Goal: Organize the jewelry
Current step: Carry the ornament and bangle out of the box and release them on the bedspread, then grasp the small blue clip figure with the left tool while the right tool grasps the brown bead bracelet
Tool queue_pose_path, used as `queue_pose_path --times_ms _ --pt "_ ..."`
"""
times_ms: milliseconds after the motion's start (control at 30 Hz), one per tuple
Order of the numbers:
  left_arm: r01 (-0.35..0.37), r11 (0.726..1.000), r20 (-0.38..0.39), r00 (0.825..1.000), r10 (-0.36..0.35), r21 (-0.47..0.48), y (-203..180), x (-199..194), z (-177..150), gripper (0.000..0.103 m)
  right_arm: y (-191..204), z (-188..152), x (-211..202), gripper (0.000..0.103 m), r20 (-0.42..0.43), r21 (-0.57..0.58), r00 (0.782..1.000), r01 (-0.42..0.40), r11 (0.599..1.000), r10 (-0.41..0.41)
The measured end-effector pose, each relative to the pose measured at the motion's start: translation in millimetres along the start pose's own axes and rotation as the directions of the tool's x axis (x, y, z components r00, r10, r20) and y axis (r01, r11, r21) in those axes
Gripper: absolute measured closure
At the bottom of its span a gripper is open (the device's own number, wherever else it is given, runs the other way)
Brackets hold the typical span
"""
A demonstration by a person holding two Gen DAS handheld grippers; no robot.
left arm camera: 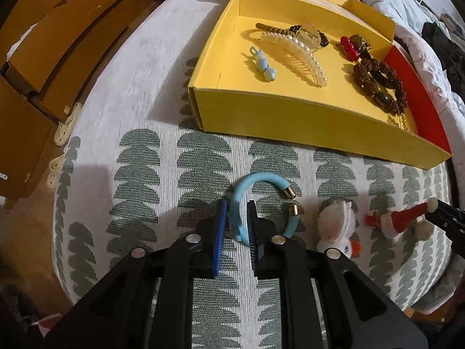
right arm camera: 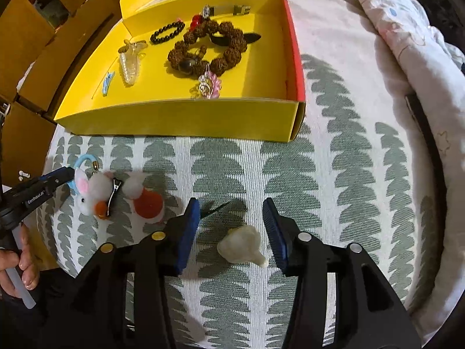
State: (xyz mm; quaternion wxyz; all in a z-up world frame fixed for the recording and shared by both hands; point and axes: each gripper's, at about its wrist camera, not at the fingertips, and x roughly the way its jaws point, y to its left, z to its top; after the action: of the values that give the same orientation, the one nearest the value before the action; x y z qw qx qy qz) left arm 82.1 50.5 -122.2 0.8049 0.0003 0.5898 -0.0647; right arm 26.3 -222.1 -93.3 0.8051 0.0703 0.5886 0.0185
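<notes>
A yellow box [left arm camera: 279,110] [right arm camera: 180,116] on the patterned cloth holds a pearl hair claw [left arm camera: 293,52], a small blue clip [left arm camera: 59,68], a brown bead bracelet [left arm camera: 377,78] [right arm camera: 209,46] and other pieces. My left gripper [left arm camera: 237,215] is closed around the left side of a light blue open bangle [left arm camera: 255,183] that lies on the cloth. My right gripper [right arm camera: 232,212] is open, its jaws either side of a white flower-shaped piece [right arm camera: 242,245] without touching it. A white rabbit clip [left arm camera: 337,229] [right arm camera: 93,192] and a red Santa-hat clip [left arm camera: 401,221] [right arm camera: 145,200] lie between the grippers.
Cardboard boxes [left arm camera: 43,58] stand at the left beyond the cloth's edge. A rumpled quilt [right arm camera: 407,14] lies at the right. A hand [right arm camera: 20,264] holds the left gripper's handle.
</notes>
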Motion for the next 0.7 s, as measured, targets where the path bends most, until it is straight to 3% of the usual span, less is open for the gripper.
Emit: queue_pose_path --times_ms 333,433,600,700 --pt "0.047 0.999 0.074 0.996 -0.046 -0.004 -9.1 -26.0 10.5 0.076 0.1 15.9 -29.8 0.054 0.117 0.026 0.992 -0.047 0.999 0.043" --pt "0.068 0.998 0.110 0.992 -0.067 -0.005 -11.8 -36.6 16.1 0.068 2.3 23.2 -33.9 0.054 0.144 0.026 0.987 -0.073 0.997 0.069" --pt "0.129 0.991 0.156 0.980 -0.121 -0.042 -4.4 -46.7 40.8 0.052 4.9 38.0 -32.0 0.054 0.169 0.028 0.981 -0.097 0.995 0.091" --pt "0.172 0.983 0.170 0.973 -0.159 -0.065 -0.2 -46.5 58.8 0.052 8.4 48.0 -28.8 0.054 0.182 0.024 0.978 -0.109 0.994 0.103"
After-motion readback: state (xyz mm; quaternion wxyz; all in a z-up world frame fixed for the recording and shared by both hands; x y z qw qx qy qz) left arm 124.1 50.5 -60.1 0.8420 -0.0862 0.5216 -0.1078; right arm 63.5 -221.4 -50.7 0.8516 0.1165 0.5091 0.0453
